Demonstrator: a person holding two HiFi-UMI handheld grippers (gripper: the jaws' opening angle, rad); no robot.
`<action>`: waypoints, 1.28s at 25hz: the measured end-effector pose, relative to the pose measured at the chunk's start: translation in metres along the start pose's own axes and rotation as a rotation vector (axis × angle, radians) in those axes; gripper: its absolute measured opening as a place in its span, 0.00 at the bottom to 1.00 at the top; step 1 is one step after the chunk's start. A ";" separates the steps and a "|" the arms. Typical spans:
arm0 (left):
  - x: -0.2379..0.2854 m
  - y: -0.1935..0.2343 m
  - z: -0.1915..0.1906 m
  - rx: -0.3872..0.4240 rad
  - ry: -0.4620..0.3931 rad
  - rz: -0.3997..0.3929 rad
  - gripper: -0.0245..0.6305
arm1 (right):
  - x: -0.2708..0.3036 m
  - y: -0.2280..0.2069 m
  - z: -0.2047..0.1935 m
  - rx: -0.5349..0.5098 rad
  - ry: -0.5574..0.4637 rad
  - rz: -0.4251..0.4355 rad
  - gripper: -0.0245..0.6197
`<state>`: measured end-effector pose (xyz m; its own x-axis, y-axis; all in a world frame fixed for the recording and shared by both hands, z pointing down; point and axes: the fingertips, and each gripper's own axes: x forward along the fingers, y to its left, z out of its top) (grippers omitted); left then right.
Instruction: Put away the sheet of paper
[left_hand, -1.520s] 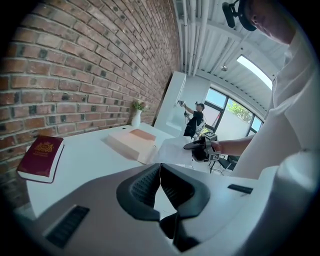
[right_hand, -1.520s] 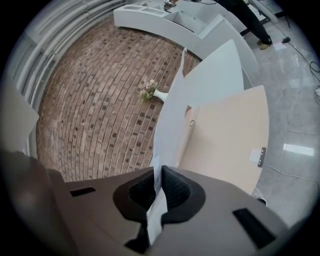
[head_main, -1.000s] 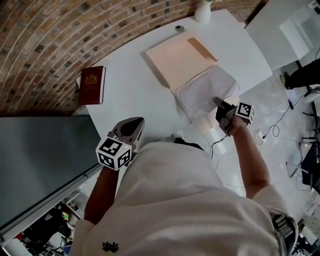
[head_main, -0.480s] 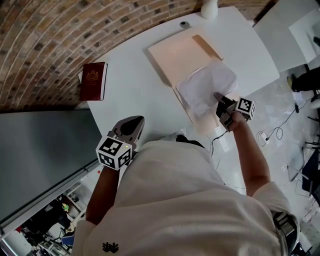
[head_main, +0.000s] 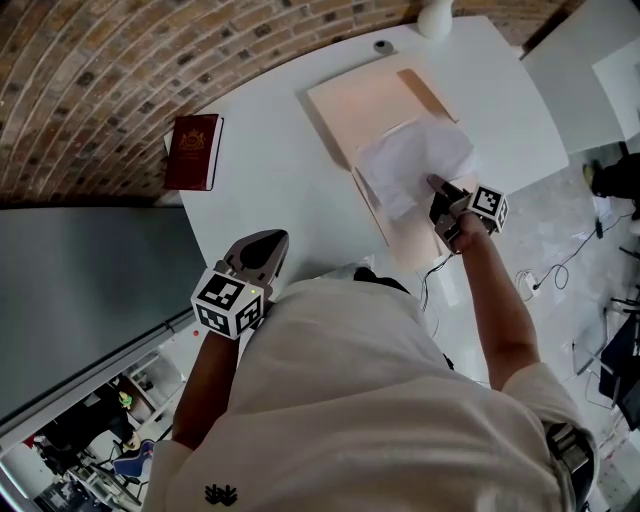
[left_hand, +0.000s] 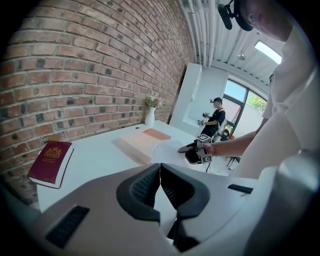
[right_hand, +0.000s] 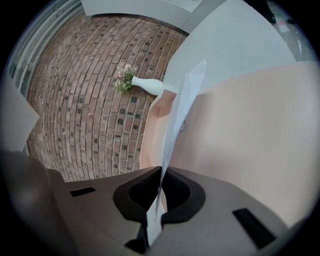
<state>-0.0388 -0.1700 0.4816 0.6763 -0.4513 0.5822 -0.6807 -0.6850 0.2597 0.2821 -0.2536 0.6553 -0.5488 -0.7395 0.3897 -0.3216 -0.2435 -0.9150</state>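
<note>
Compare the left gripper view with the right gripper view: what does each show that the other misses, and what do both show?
Only the left gripper view: the red book, the right gripper seen from outside, a person standing by the far window, and the left gripper with its jaws shut on nothing. Only the right gripper view: that gripper's jaws shut on the sheet of paper, seen edge-on. Both: the brick wall, the vase with flowers, the tan folder and the sheet of paper.
</note>
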 end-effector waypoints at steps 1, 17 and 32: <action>-0.001 0.001 0.000 -0.002 -0.002 0.006 0.07 | 0.003 0.001 0.000 0.005 -0.002 -0.001 0.08; -0.004 0.005 -0.005 -0.054 -0.011 0.068 0.07 | 0.068 0.019 0.015 0.036 -0.056 -0.005 0.08; -0.009 0.016 -0.004 -0.094 -0.016 0.125 0.07 | 0.114 0.025 0.038 0.023 -0.058 -0.038 0.08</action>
<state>-0.0566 -0.1743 0.4835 0.5881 -0.5395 0.6025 -0.7829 -0.5667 0.2567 0.2404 -0.3682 0.6726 -0.4908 -0.7646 0.4177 -0.3232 -0.2855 -0.9022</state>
